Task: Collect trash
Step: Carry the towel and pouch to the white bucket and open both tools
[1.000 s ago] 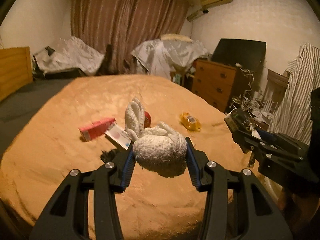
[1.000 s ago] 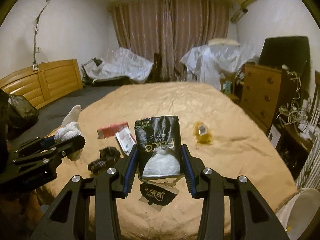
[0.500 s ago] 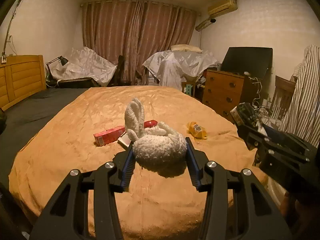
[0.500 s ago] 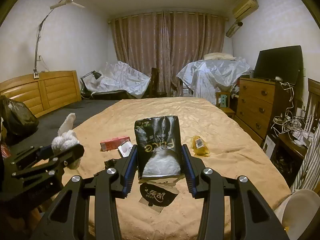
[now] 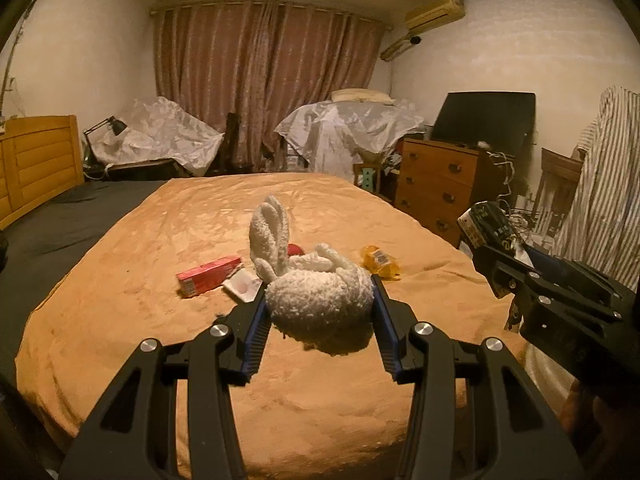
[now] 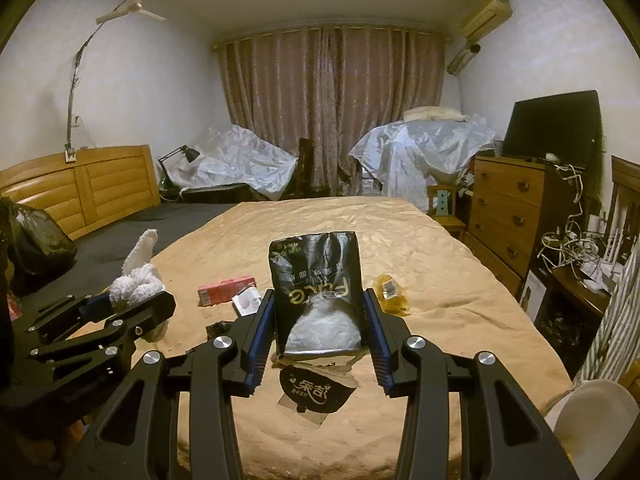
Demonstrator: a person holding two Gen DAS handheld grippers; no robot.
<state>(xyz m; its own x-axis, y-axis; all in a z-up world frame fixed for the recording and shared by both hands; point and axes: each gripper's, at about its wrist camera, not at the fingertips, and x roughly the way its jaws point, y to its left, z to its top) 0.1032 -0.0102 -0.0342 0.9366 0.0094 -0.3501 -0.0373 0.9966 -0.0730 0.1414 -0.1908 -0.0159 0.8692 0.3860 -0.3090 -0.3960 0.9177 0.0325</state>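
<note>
Left wrist view: your left hand-held gripper (image 5: 318, 312) clenches a white fluffy cloth (image 5: 316, 296) above the bed (image 5: 160, 320); soft, light, squeeze its bulk.

Right wrist view: your right hand-held gripper (image 6: 316, 332) grips a black tissue pack (image 6: 318, 300), crinkly, slippery; the yellow wrapper (image 6: 390, 294) lies at two o'clock.

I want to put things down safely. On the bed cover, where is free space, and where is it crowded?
The orange bed cover is bare on its far half toward the curtains, and along the right edge beside the dresser. It is crowded mid-bed, where the red box, white packet and yellow wrapper lie.
</note>
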